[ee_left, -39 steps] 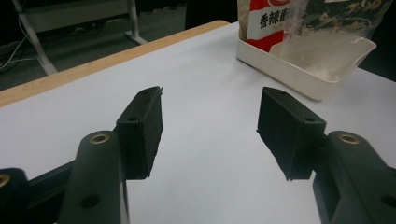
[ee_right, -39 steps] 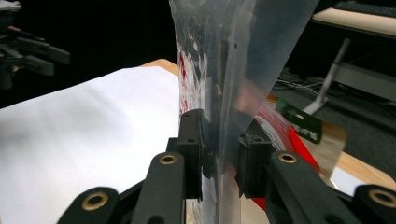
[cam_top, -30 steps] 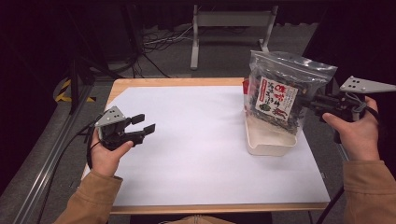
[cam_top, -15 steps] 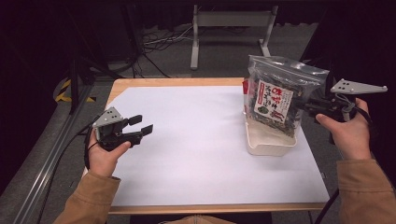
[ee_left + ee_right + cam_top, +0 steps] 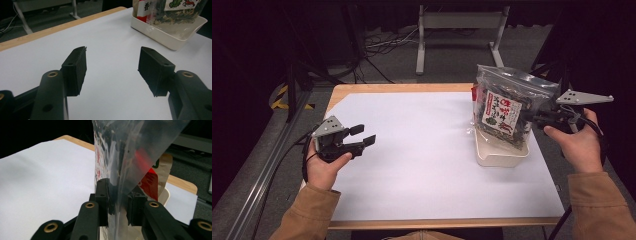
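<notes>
Over white tray (image 5: 497, 156): our right hand-held gripper (image 5: 546, 118) pinches the clear plastic seaweed bag (image 5: 507, 107).
Left hand-held gripper (image 5: 364, 136): we hold it wide, empty.

Clear snack bag (image 5: 506, 112), seemingly seaweed, upright over white tray (image 5: 497, 152).

Printed label on the clear bag (image 5: 507, 112) too small to read from the high view. Bag top cut off by the upper edge in the left gripper view, leaving just its lower part inside the white tray (image 5: 172, 38). Fingertips of the right gripper (image 5: 117, 206) blurred behind the plastic pinched between them; bag top cut off there too. Red packet (image 5: 150, 178) behind the bag seen through film, print unreadable. Tray's far wall hidden by the bag from above. Near table corners covered by the tan sleeves (image 5: 307, 215).
</notes>
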Demonstrator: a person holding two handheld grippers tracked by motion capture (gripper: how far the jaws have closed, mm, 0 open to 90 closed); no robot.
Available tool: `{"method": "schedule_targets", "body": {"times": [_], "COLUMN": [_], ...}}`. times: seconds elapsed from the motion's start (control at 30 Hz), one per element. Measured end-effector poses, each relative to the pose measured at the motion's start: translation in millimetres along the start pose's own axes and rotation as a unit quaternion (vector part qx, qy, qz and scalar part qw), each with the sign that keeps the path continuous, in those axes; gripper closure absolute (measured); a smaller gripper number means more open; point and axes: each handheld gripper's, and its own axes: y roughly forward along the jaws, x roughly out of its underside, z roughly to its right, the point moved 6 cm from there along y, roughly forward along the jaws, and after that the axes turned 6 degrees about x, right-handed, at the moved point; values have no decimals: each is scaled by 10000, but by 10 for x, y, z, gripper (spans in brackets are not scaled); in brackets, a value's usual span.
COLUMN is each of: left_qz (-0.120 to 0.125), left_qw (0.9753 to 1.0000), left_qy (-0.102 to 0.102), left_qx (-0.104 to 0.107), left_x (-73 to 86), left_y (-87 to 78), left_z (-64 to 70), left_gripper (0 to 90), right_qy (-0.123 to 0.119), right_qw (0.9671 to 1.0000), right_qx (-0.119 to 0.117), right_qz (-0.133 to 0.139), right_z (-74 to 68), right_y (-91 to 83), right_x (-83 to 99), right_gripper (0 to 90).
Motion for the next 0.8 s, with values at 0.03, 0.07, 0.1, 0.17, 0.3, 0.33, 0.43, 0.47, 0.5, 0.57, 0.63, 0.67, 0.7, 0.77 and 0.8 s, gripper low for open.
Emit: {"method": "schedule_targets", "body": {"times": [0.03, 0.07, 0.1, 0.17, 0.3, 0.33, 0.43, 0.47, 0.5, 0.57, 0.63, 0.67, 0.7, 0.77, 0.8], "left_qz": [0, -9, -13, -21, -38, -43, -65, -64, -69, -70, -76, -83, -83, -81, -81], "left_qw": [10000, 10000, 10000, 10000, 10000, 10000, 10000, 10000, 10000, 10000, 10000, 10000, 10000, 10000, 10000], "left_qy": [6, 7, 8, 7, 13, 17, 7, 15, 10, 9, 20, 23, 22, -5, -5], "left_qx": [2, -2, -3, -7, -10, -10, 2, -2, 1, 3, -2, -5, -8, 6, 6], "left_x": [1, 3, 4, 6, 10, 11, 15, 15, 16, 16, 17, 18, 19, 23, 23], "left_y": [2, 2, 2, 0, -1, -1, 1, 2, 1, 1, 3, 4, 6, 9, 9], "left_z": [-2, -2, -3, -4, -4, -5, -3, -3, 0, 1, -3, -4, -4, 1, 1], "left_gripper": [403, 403, 403, 402, 402, 401, 401, 401, 401, 401, 401, 400, 401, 401, 401], "right_qy": [14, 5, -8, -22, -14, -40, -92, -114, -144, -165, -169, -147, -151, -200, -223], "right_qw": [10000, 10000, 10000, 9999, 9997, 9996, 9993, 9992, 9990, 9986, 9984, 9982, 9979, 9973, 9970], "right_qx": [-7, -9, 6, 53, 130, 133, 176, 188, 193, 235, 230, 232, 238, 245, 257], "right_qz": [-11, -35, -63, -117, -198, -238, -305, -332, -364, -439, -488, -537, -578, -657, -694], "right_z": [2, 2, 3, 4, -6, -20, -44, -53, -58, -70, -75, -77, -77, -75, -73], "right_y": [0, 1, 2, -13, -31, -24, -5, 6, 16, 41, 46, 44, 41, 13, -6], "right_x": [13, 25, 36, 45, 42, 47, 54, 57, 64, 80, 84, 87, 85, 62, 50], "right_gripper": [742, 742, 743, 744, 746, 746, 747, 748, 748, 750, 751, 751, 751, 751, 751]}}
